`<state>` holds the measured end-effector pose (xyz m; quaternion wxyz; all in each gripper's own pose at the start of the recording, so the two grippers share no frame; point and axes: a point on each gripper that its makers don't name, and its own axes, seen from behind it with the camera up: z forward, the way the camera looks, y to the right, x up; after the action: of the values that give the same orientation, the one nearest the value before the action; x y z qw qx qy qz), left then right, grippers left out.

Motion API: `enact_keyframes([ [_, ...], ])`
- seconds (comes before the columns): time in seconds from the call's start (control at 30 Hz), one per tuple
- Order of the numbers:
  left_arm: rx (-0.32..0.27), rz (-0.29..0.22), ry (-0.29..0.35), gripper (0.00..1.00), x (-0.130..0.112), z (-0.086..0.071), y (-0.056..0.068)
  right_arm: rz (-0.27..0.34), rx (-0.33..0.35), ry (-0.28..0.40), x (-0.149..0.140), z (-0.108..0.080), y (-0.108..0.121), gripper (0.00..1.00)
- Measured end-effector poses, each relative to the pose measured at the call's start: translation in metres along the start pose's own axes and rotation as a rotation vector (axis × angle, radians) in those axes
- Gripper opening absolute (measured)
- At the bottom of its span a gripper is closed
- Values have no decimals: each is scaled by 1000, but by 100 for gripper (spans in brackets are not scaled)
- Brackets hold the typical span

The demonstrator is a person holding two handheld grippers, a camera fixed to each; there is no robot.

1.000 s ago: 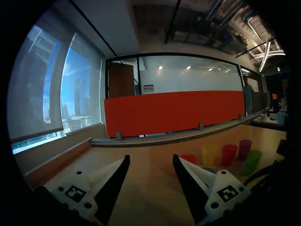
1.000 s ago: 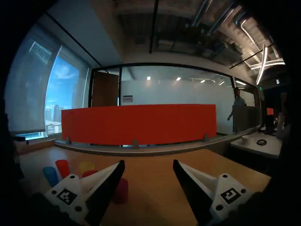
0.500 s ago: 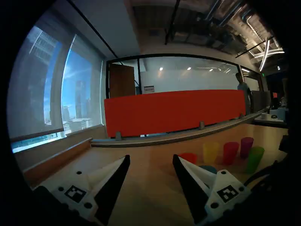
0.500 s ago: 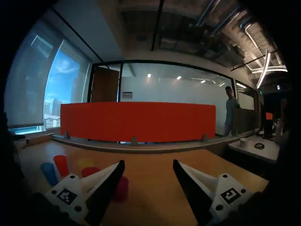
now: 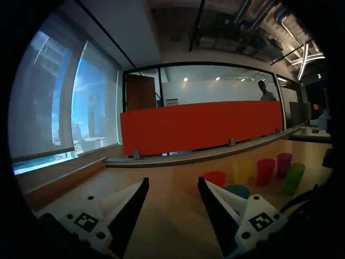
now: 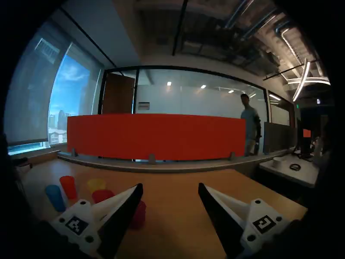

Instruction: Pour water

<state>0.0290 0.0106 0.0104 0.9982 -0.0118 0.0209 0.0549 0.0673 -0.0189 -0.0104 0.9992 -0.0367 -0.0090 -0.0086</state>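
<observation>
In the left gripper view the cups (image 5: pixel 265 172) stand clustered on the table (image 5: pixel 172 203) at right; in the right gripper view they stand at left. A partition (image 5: pixel 202 125) runs along the table's far edge behind them, with a person (image 6: pixel 249 125) behind it at right and windows (image 5: pixel 64 112) at far left

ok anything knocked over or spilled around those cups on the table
Nothing stands out. In the left gripper view the orange cup, yellow cup, red cup, purple cup and green cup stand upright on the wooden table, no puddle visible. The left gripper and right gripper are open, empty.
</observation>
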Motion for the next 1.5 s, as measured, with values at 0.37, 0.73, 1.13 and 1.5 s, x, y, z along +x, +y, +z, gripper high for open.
enact_keyframes([
  [0.37,-7,-15,17,84,0,-4,7,-3,-15,0,3,-3,7,99],
  [0.73,-7,-25,18,84,-9,-13,4,-3,-19,-1,2,-5,9,99],
  [1.13,-19,-91,8,84,-15,-13,1,-6,-12,3,6,-5,4,99],
  [1.5,-23,-100,-19,84,-21,-10,0,-8,-3,-1,4,-1,0,99],
])
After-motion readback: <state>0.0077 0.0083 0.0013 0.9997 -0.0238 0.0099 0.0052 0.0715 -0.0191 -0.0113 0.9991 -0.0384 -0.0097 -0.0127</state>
